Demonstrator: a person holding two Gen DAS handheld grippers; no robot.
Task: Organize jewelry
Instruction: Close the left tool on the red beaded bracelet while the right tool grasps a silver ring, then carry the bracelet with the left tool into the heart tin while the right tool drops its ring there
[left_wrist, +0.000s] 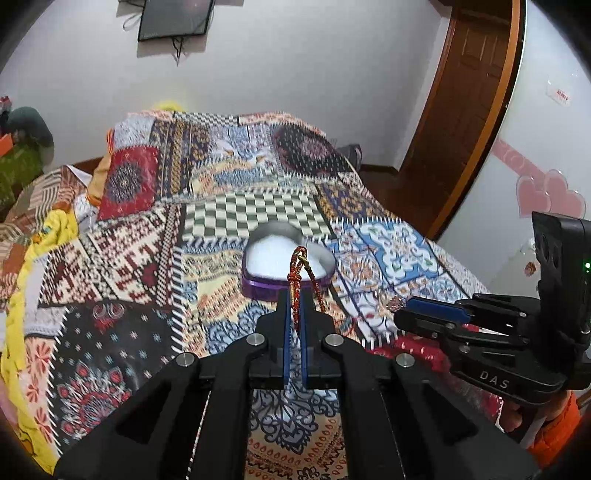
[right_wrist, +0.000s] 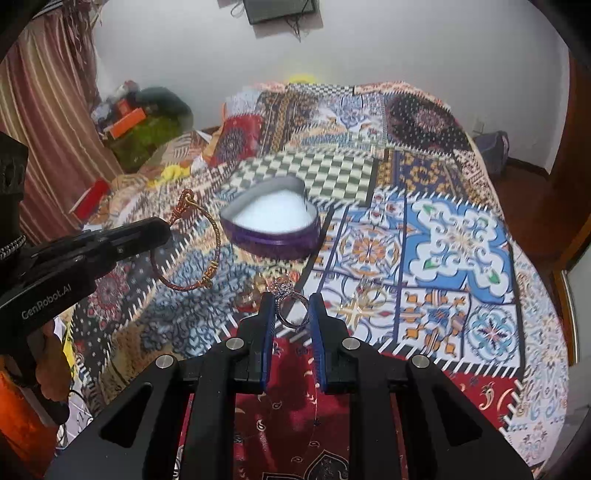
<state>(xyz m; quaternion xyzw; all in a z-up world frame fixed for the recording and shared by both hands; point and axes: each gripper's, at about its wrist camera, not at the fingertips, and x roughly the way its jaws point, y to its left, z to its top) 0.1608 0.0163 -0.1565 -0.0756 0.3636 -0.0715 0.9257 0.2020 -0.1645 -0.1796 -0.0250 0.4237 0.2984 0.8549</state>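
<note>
The left gripper has its two blue fingers pressed close together, and it is holding a red and gold bracelet between them. The bracelet sticks up and out past the tips of the fingers. From the right wrist view, the same bracelet hangs as a round loop from the tip of the left gripper, up in the air above the blanket.

Just ahead of the left gripper sits a purple heart box with white stuffing inside. The bracelet is in front of it, close to its near edge.

The right gripper has its fingers a little apart, and a silver ring with a sparkly top sits between them. The ring touches both fingers, so it is held. The heart box lies ahead of this gripper and a bit to the left, well apart from the ring. More small gold jewelry lies blurry on the blanket, just left of the right gripper's tips.
</note>
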